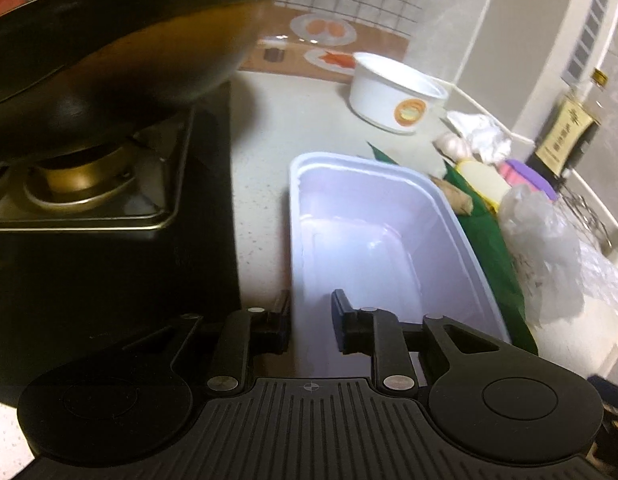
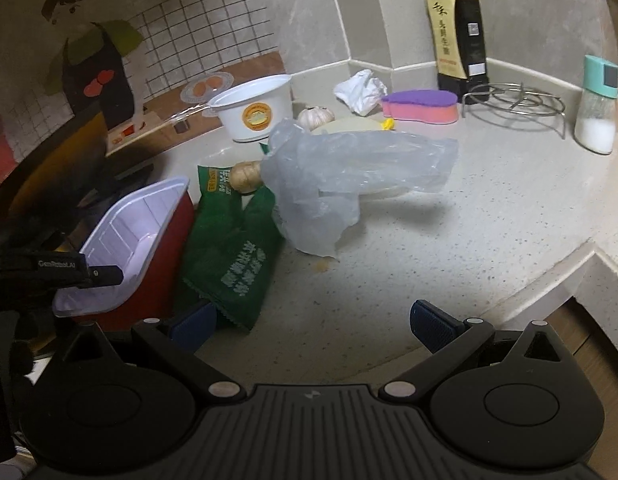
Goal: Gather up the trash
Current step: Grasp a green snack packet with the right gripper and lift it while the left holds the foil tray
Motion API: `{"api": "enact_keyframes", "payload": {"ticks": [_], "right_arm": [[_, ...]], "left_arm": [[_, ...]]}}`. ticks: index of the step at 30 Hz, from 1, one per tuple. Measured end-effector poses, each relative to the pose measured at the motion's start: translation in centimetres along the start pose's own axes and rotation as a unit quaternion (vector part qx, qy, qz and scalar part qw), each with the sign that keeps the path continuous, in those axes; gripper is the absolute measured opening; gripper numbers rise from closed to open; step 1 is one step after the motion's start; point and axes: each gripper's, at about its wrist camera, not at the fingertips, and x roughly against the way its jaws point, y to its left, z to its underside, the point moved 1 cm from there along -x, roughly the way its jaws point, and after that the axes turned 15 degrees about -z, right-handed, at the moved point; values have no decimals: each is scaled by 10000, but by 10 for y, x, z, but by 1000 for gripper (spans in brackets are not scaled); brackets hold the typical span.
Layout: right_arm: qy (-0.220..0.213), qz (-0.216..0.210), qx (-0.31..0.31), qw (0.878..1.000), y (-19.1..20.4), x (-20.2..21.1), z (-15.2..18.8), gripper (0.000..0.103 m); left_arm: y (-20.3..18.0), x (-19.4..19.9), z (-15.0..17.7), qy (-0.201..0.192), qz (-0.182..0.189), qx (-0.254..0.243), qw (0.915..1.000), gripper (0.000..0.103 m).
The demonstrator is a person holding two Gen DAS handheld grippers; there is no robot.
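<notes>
My left gripper [image 1: 311, 316] is shut on the near side wall of an empty rectangular tub [image 1: 365, 248], white inside and red outside; one finger is inside, the other outside. In the right wrist view the tub [image 2: 137, 224] sits tilted at the left. My right gripper [image 2: 309, 316] hangs wide open over bare counter with nothing between its fingers. Its left finger is at the edge of a green packet [image 2: 229, 256]. A crumpled clear plastic bag [image 2: 333, 184] lies just beyond the packet. Farther back are a white round cup [image 2: 257, 108] and a crumpled tissue [image 2: 361, 90].
A dark wok [image 1: 109, 40] sits on the stove burner [image 1: 77, 176] left of the tub. Ginger [image 2: 245, 176], garlic [image 2: 315, 116], a pink-purple sponge [image 2: 421, 106], a sauce bottle [image 2: 457, 40], a wire trivet [image 2: 517, 100] and a shaker [image 2: 597, 108] stand toward the back. The counter edge [image 2: 549, 280] steps in at the right.
</notes>
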Motion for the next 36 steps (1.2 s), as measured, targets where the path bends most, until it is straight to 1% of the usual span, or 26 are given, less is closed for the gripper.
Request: {"api": "enact_keyframes", "payload": {"ticks": [1,3,5,8,10,12,14,16,18,20,22,24,27,29,31,33,36], "right_arm": [[11,21,6,10000,0,-1,0,103],[44,44,56,10000,1,-2,-1,103],[1,-32,234,9997,7,2,-8,103],[-519,-226,691,9960,21,19,-24,103],[-634,-421,938,9927,30,20,-39,103],[-512,-598,1037,9915,36,8,-55,103],[-349,-836,987,9910,39,-10,-67,103],[-71,-1085,809,9908,39,-35,-73,103],[289,-1208,535,9908,34,-65,-75,103],[575,-1149,287,9913,28,-89,-75,103],[722,-1031,77,9920,22,-103,-73,103],[817,-1096,-104,9906,20,-109,-74,103],[1031,-1111,-208,9882,20,-117,-77,103],[1278,-1066,-214,9858,20,-128,-77,103],[1370,-992,46,9856,26,-133,-75,103],[1528,-827,274,9844,33,-137,-74,103],[1612,-660,270,9843,38,-142,-75,103]], "left_arm": [[0,2,2,32,34,-60,10000,19],[1,8,7,106,-33,-165,9998,15],[5,15,13,88,-68,-325,9994,13],[15,29,24,-13,-111,-440,9990,13],[22,35,30,17,-97,-441,9990,13],[30,38,33,104,-37,-342,9994,13],[34,39,34,196,51,-241,9995,13],[36,40,37,210,129,-185,9995,13],[38,41,38,188,158,-199,9995,13],[40,42,39,181,199,-198,9994,13],[43,42,39,179,284,-163,9993,15],[45,40,38,159,432,-143,9988,15],[46,37,37,112,556,-190,9982,15],[47,36,37,108,626,-186,9978,15],[50,36,38,127,700,-143,9974,15],[52,35,38,134,763,-123,9969,15],[56,33,37,177,857,-62,9961,15]]}}
